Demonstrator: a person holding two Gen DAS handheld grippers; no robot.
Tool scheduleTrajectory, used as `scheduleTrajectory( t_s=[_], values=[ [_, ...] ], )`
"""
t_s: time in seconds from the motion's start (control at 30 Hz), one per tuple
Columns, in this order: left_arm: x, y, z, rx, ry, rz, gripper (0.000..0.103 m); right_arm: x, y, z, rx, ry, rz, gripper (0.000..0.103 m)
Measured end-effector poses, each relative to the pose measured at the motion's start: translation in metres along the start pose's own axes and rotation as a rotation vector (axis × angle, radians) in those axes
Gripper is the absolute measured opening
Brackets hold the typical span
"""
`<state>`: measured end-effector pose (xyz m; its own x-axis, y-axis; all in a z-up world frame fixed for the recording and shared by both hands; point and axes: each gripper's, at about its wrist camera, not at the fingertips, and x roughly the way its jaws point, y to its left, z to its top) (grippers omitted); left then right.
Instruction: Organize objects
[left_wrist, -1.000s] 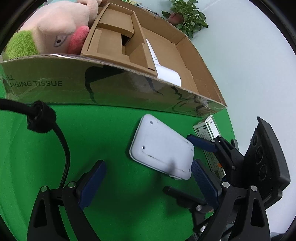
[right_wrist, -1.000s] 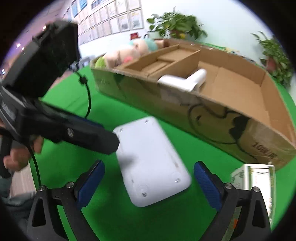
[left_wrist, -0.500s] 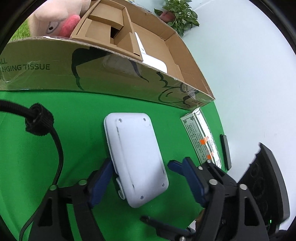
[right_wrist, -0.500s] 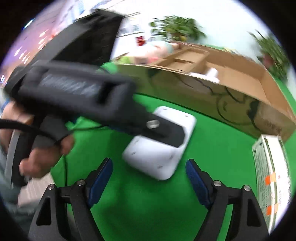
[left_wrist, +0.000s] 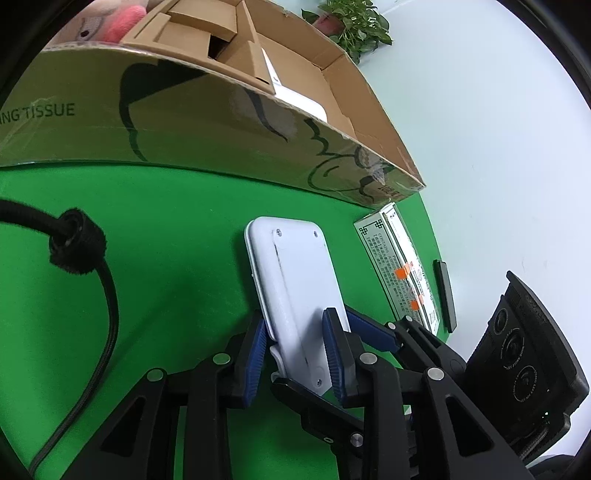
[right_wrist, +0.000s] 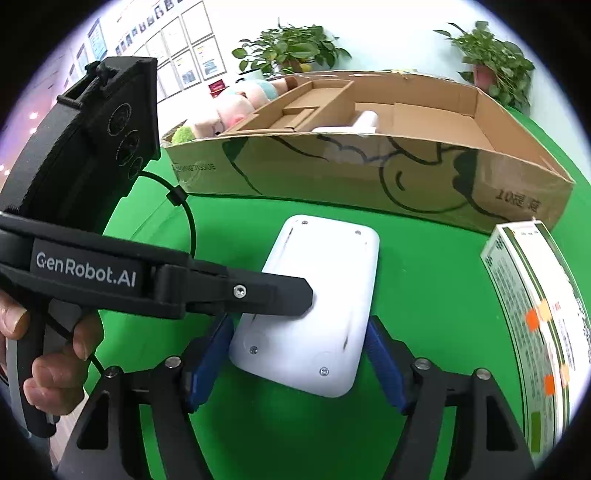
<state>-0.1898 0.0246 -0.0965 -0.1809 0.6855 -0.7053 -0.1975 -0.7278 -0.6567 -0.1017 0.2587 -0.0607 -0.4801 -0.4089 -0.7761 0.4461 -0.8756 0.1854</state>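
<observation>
Office-like room: framed certificates (right_wrist: 192, 62) on wall, potted plants (right_wrist: 288, 48).

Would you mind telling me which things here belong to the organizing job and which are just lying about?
Part of the job:
- white device, with the left gripper shut on its edge and the right gripper closing around it
- cardboard box, already holding a plush toy
- medicine box on the green table

Just lying about:
- potted plants
- wall certificates
</observation>
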Motion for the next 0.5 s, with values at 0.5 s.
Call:
scheduleTrajectory(
  t_s=[0.5],
  values=[
    [-0.059,-0.077,0.021,0.182,-0.155,0.037,0.026,-0.052,-0.001,0.038,0.005,-0.238,-0.043,0.071]
  ],
)
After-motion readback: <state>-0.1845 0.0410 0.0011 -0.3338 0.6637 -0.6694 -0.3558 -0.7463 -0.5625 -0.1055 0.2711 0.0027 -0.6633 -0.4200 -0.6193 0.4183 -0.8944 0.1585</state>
